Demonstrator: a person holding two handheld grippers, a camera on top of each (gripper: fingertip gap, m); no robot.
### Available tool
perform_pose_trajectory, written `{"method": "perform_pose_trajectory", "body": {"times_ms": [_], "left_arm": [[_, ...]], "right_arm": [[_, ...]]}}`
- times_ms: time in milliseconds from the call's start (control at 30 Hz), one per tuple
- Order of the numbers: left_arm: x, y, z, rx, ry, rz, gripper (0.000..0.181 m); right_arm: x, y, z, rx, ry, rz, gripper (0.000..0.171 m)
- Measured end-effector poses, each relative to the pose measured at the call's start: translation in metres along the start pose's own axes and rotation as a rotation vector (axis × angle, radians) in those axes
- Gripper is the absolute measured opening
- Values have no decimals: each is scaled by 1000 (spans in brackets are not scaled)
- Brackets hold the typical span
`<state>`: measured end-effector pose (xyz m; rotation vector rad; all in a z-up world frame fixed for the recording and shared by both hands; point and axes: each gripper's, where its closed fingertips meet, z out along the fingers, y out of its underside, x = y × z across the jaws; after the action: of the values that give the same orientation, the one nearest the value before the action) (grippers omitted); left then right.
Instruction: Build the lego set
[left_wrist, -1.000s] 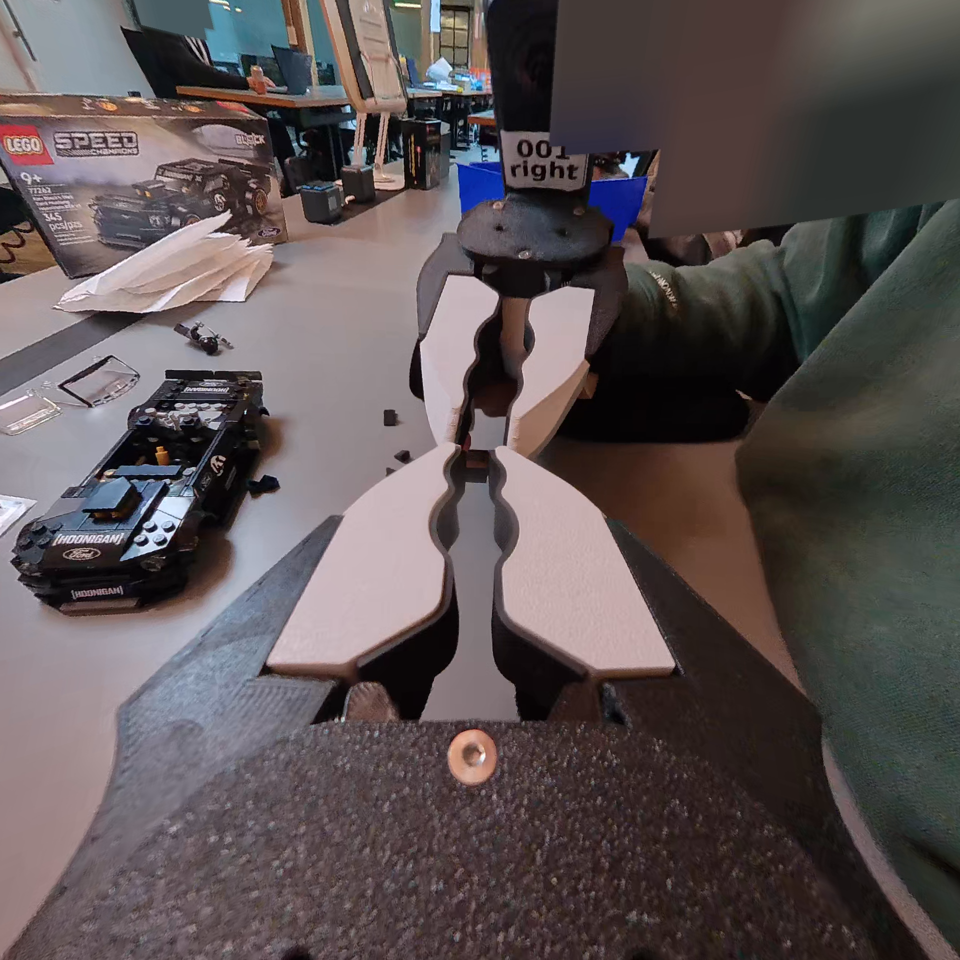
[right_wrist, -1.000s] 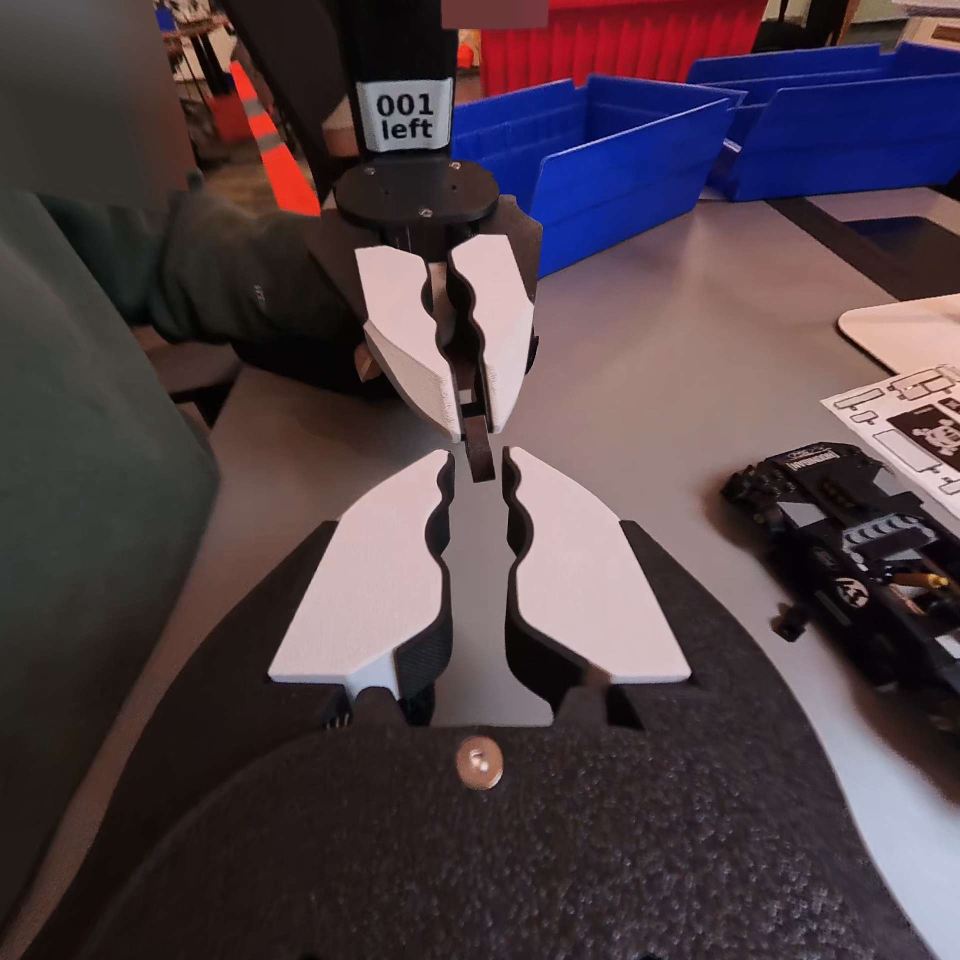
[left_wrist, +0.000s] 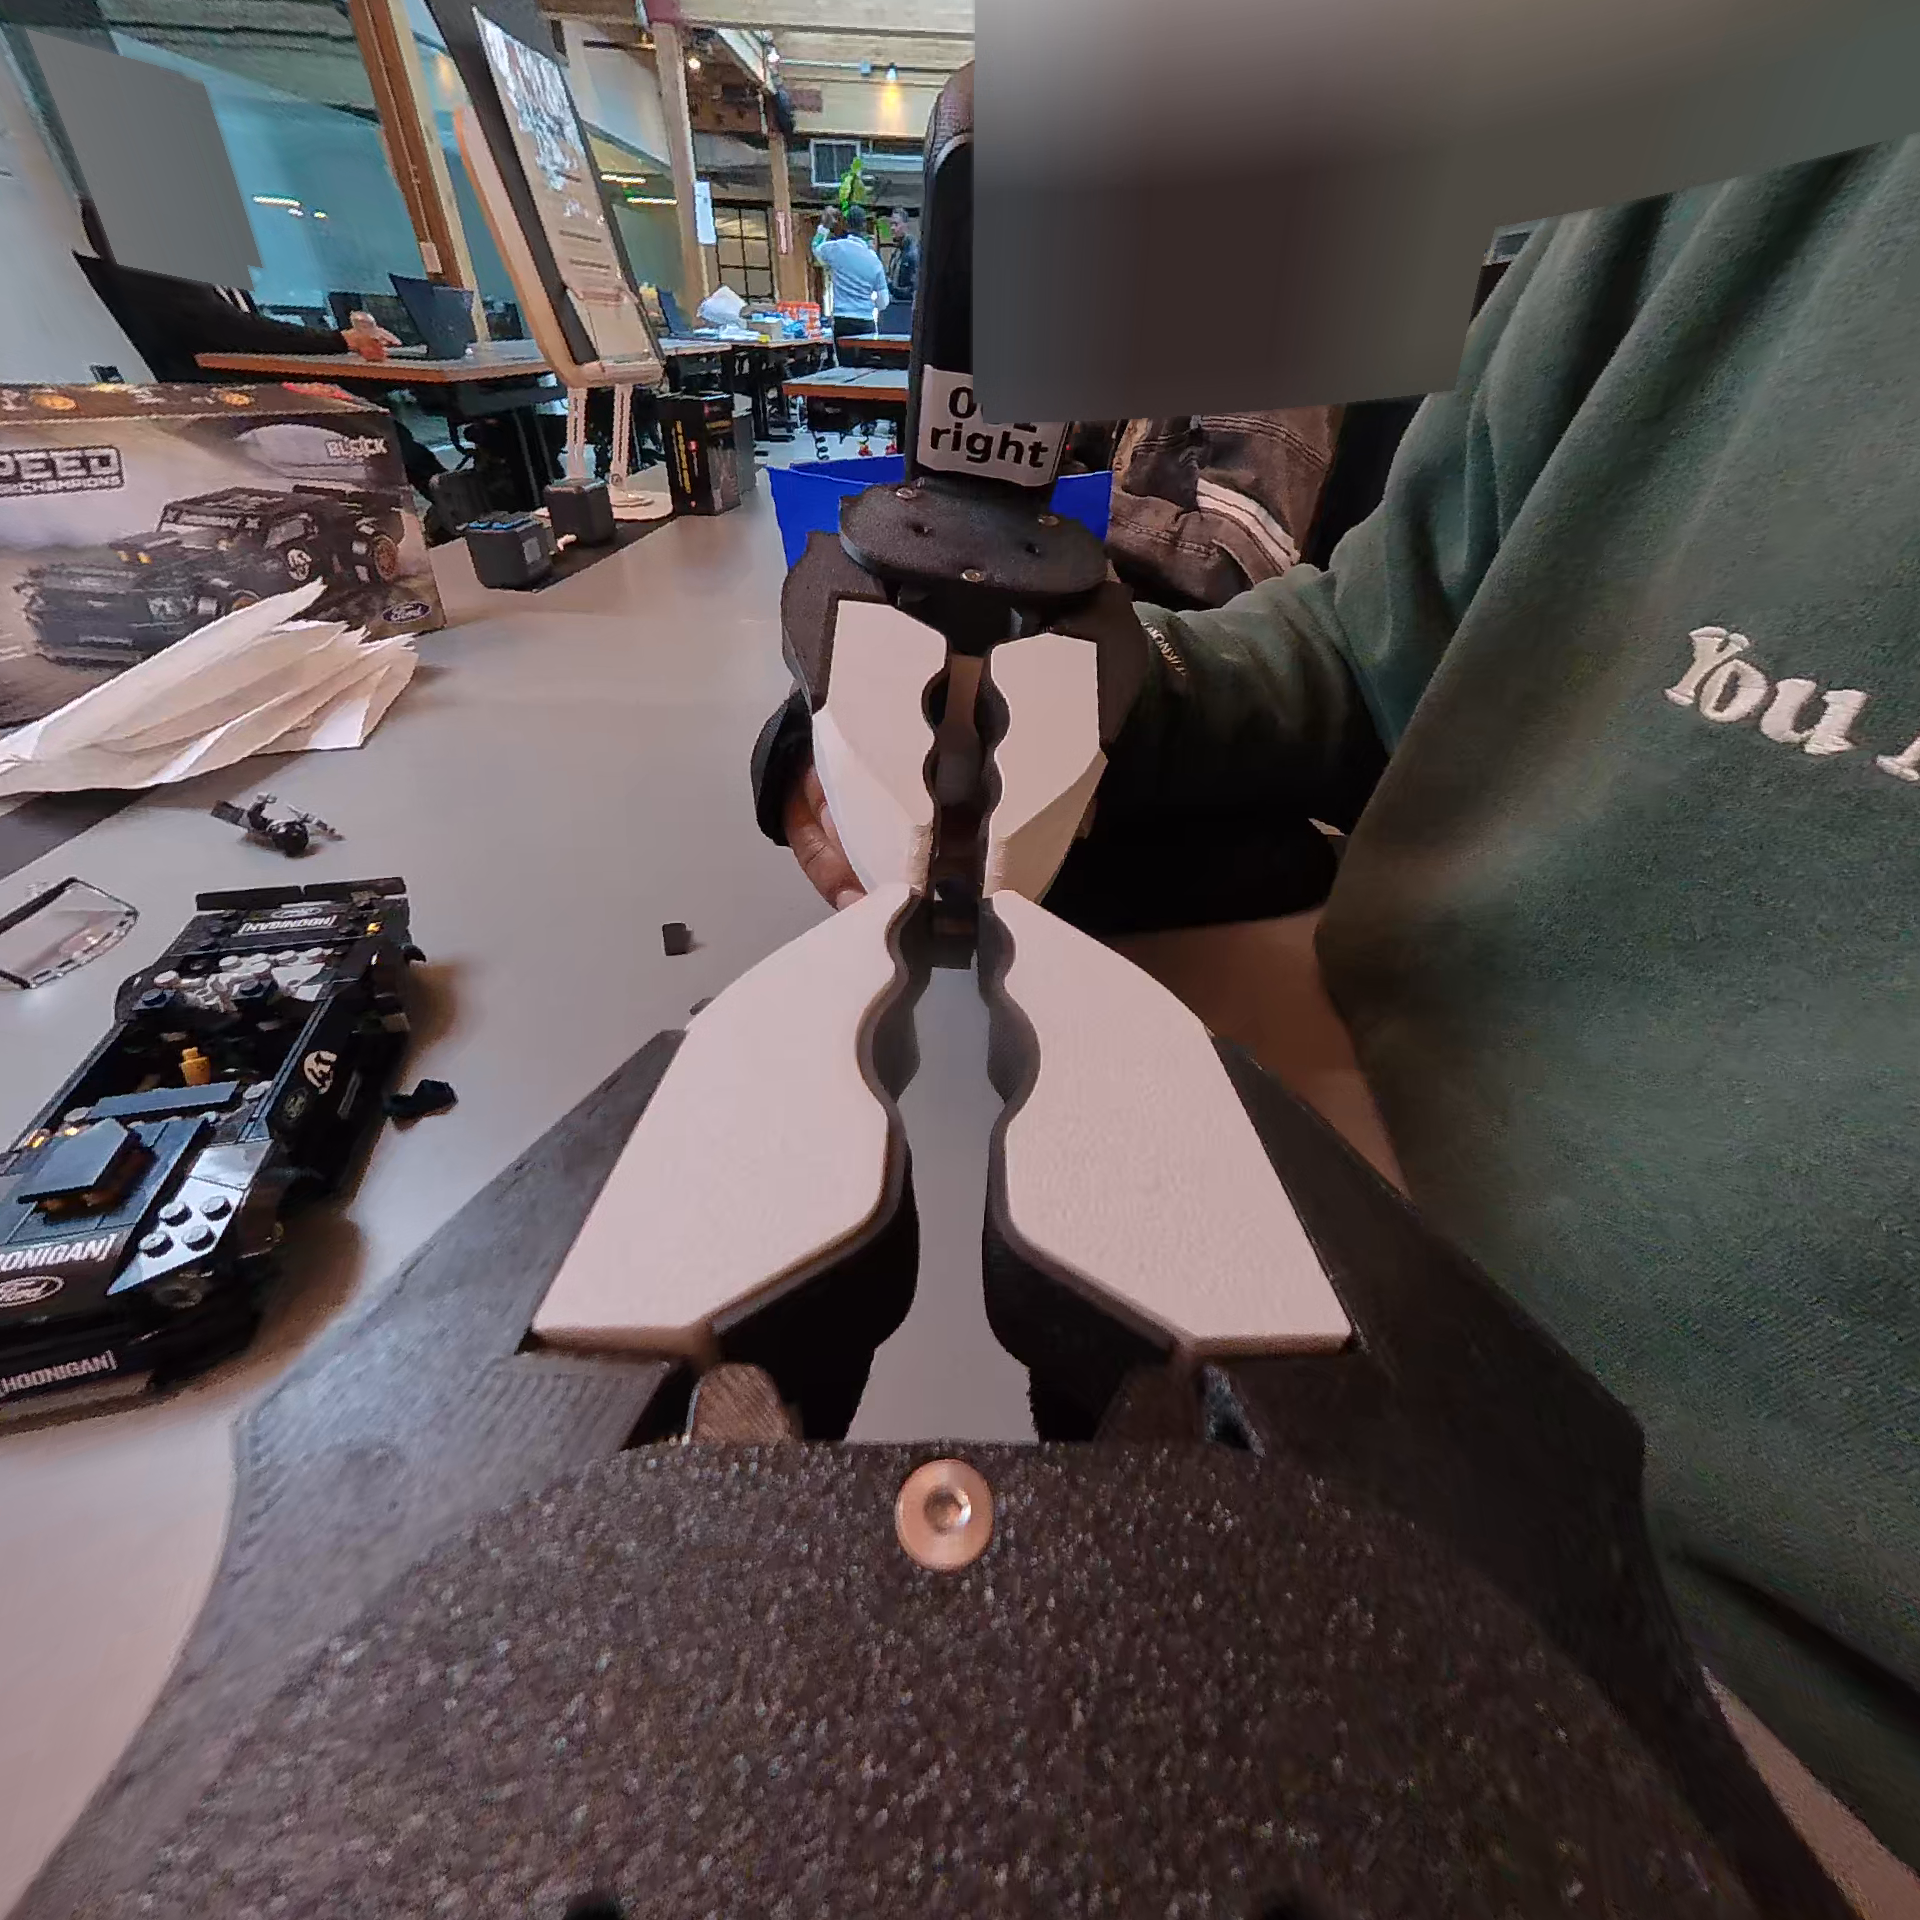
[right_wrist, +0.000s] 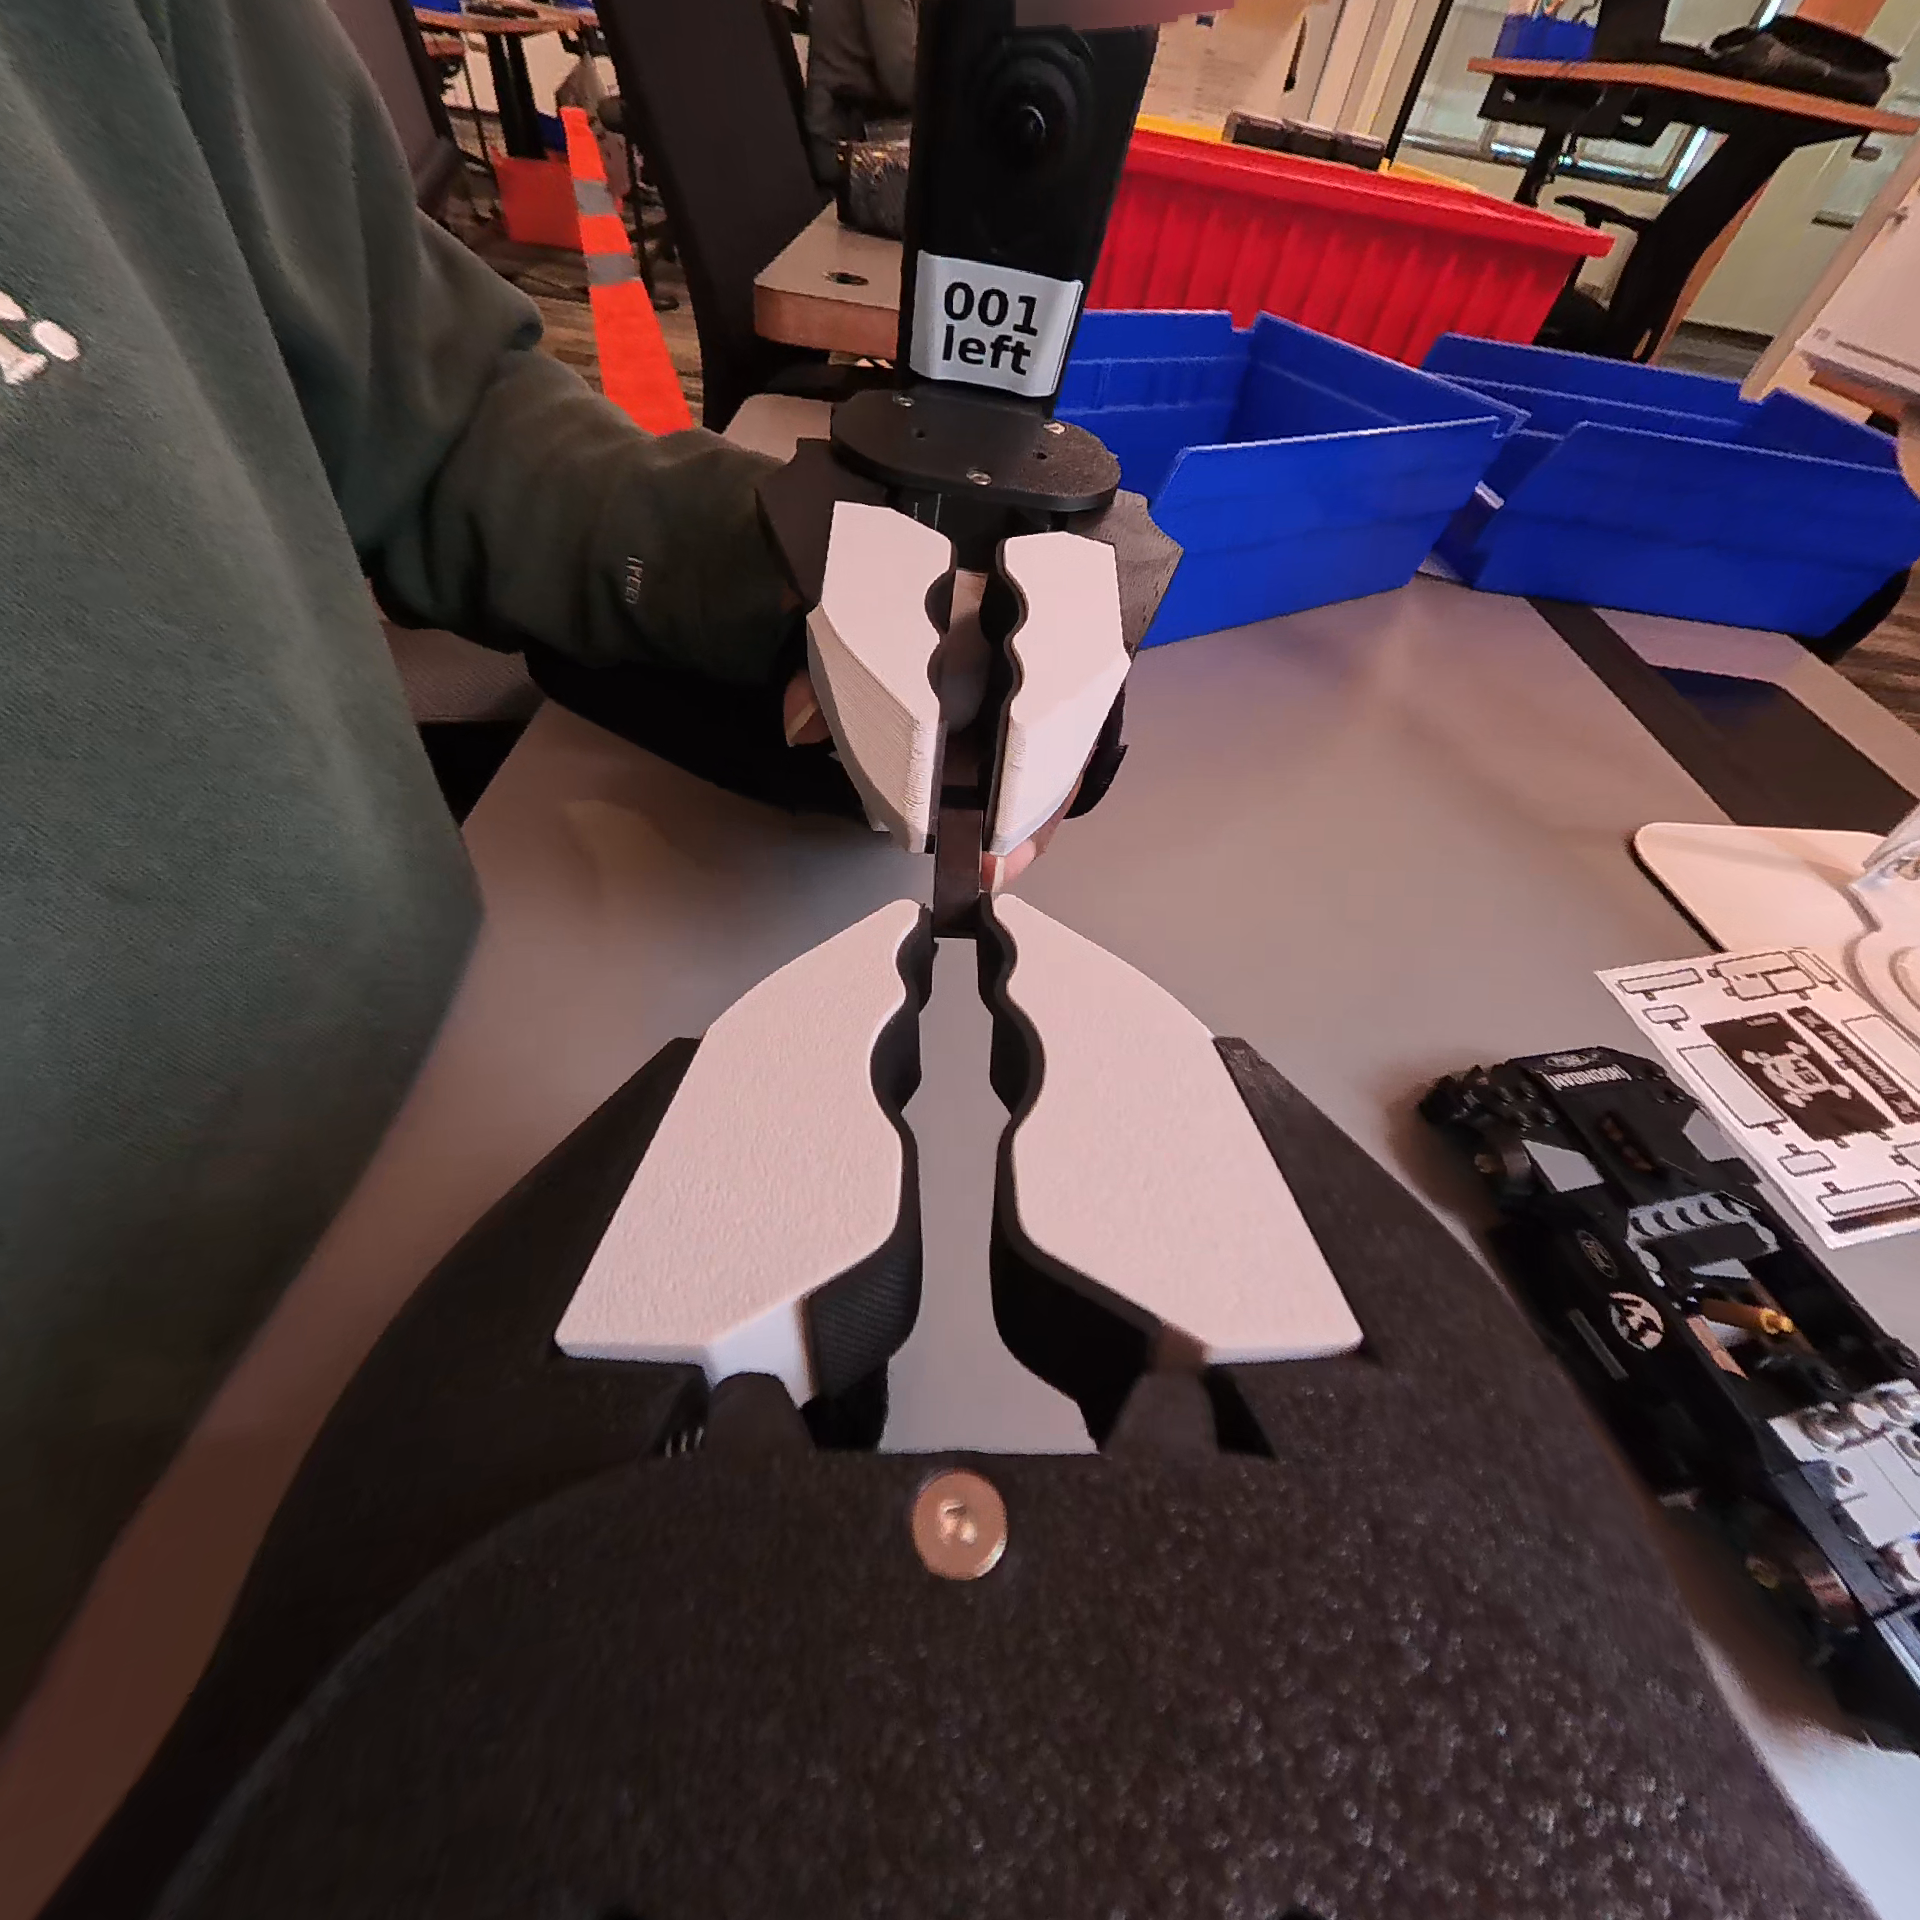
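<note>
Left gripper and right gripper tip to tip above the table, fingers of both nearly closed

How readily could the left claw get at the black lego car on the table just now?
Probably not straight away: the left claw is shut on a small dark piece, shared tip to tip with the right claw. The black lego car lies off to its side, with little between.
</note>
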<state>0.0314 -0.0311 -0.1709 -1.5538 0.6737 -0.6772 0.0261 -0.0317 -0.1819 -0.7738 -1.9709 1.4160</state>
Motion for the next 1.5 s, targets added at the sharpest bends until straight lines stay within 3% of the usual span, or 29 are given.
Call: {"method": "perform_pose_trajectory", "body": {"times_ms": [500, 1500], "left_arm": [[7, -4, -2, 25, 34, 25, 9], [-19, 5, 6, -49, -206, 134, 10]], "right_arm": [[-6, -6, 1, 22, -22, 0, 8], [19, 10, -1, -74, 119, 15, 9]]}}
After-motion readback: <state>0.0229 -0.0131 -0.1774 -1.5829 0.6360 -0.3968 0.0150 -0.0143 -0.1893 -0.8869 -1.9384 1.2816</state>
